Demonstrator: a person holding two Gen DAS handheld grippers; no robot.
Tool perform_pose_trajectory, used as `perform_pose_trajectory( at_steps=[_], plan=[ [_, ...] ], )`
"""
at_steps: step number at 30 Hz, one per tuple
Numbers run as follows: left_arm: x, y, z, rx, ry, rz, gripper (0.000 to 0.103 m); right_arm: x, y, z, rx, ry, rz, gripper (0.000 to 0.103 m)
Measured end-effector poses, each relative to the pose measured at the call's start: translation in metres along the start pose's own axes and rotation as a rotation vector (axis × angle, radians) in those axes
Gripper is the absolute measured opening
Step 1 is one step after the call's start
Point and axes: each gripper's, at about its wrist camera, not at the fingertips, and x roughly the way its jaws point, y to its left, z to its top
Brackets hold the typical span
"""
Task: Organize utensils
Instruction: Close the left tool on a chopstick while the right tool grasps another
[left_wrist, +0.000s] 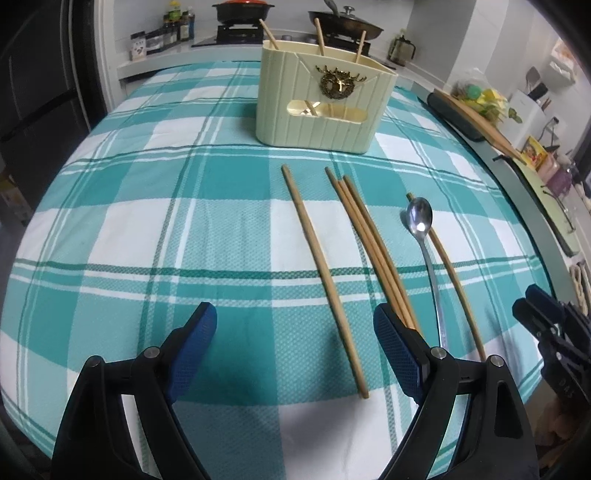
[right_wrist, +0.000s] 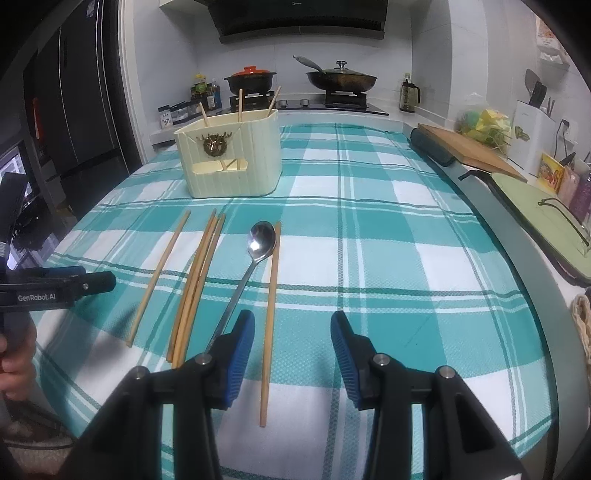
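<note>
**Still five chopsticks and a spoon to stow**

Plainly the sorting is partway: three chopsticks already stand in the holder (left_wrist: 325, 96) at the far side of the cloth (left_wrist: 147, 240), while a lone chopstick (left_wrist: 321, 273), a bunch of three (left_wrist: 369, 243), the spoon (right_wrist: 255, 254) and one more chopstick (right_wrist: 269, 317) beside it lie loose on the near side. Both claws hover empty. The left gripper (left_wrist: 295, 350) gapes wide over the lone chopstick's near end; the right gripper (right_wrist: 291, 354) stands wide too, straddling the rightmost chopstick. Next, likely, one claw must drop, close on a thin stick lying flat, lift it and tip it upright into the holder.
</note>
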Motion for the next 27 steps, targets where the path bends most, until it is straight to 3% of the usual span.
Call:
perform_pose_trajectory(
  at_steps=[6,15,17,18,19,21,23,26,27],
  plan=[
    [0.027,-0.007,0.010,0.014,0.013,0.044,0.088,0.025,0.010,0.013,-0.074,0.040,0.019,0.044],
    [0.047,-0.008,0.009,0.054,0.032,0.135,0.088,0.075,0.011,0.023,-0.069,0.154,0.065,0.042],
    [0.047,-0.006,0.008,0.057,0.027,0.134,0.087,0.082,0.015,0.022,-0.089,0.169,0.064,0.037],
    [0.047,-0.005,0.008,0.057,0.025,0.133,0.085,0.085,0.017,0.022,-0.099,0.177,0.066,0.028],
    [0.047,-0.005,0.008,0.056,0.024,0.129,0.076,0.089,0.019,0.021,-0.107,0.187,0.066,0.018],
    [0.045,-0.004,0.007,0.060,0.016,0.122,0.059,0.092,0.018,0.020,-0.107,0.190,0.052,0.012],
    [0.043,-0.006,0.006,0.074,0.007,0.128,0.033,0.092,0.012,0.021,-0.083,0.180,0.036,0.010],
    [0.042,-0.007,0.004,0.080,-0.001,0.132,0.008,0.091,0.002,0.021,-0.028,0.173,0.014,0.008],
    [0.041,-0.008,0.004,0.081,-0.002,0.132,0.007,0.090,-0.001,0.020,-0.016,0.171,0.003,0.008]
  ],
)
